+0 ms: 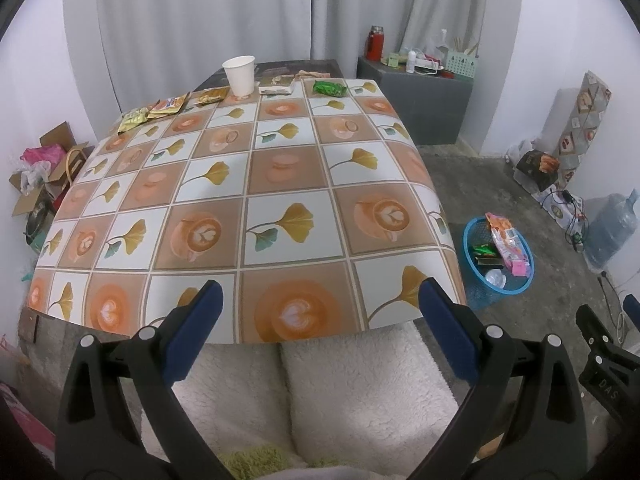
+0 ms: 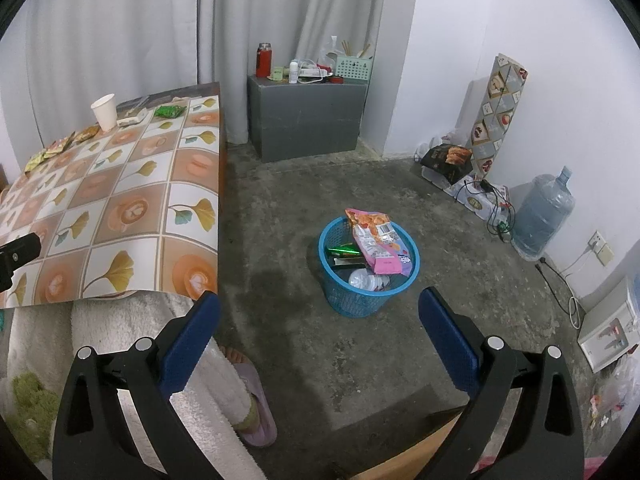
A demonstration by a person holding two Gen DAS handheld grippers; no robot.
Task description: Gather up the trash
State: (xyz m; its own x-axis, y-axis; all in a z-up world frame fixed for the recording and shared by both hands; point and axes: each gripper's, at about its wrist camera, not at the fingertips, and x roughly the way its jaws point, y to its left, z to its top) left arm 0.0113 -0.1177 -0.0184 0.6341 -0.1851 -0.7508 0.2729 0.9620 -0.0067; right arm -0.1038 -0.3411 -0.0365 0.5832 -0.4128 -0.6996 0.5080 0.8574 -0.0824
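Left claw (image 1: pixel 320 312): blue-padded jaws spread wide, holding nothing, poised over the near edge of the tabletop (image 1: pixel 280 184), which is covered w/ a checked cloth of latte-cup and ginkgo-leaf squares. Near and middle rows of the cloth lie bare; trash sits only along the far edge: white paper cup (image 1: pixel 239 75) upright, yellow-green, orange and gold snack wrappers (image 1: pixel 160 110) to its left, a flat white packet (image 1: pixel 276 89) just right of it, a green crinkled wrapper (image 1: pixel 329 88) further right. Cloth's right edge curls down beside open grey concrete floor (image 2: pixel 288 208).

Right claw (image 2: pixel 319 312): jaws likewise wide, empty, above the floor, facing the round blue plastic mesh basket (image 2: pixel 362 300), which stands apart from the tabletop. Basket contents: pink-orange snack bag (image 2: pixel 376 240) leaning on the rim, green foil wrapper (image 2: pixel 342 249), clear crumpled plastic bottle (image 2: pixel 366 280). Print on the bag too small to read.

Person's fleecy white trousers (image 1: pixel 340 392) and lilac slipper (image 2: pixel 256 404) lie below the claws. The right claw's black body, seen at the left view's edge, carries the letters "DAS".
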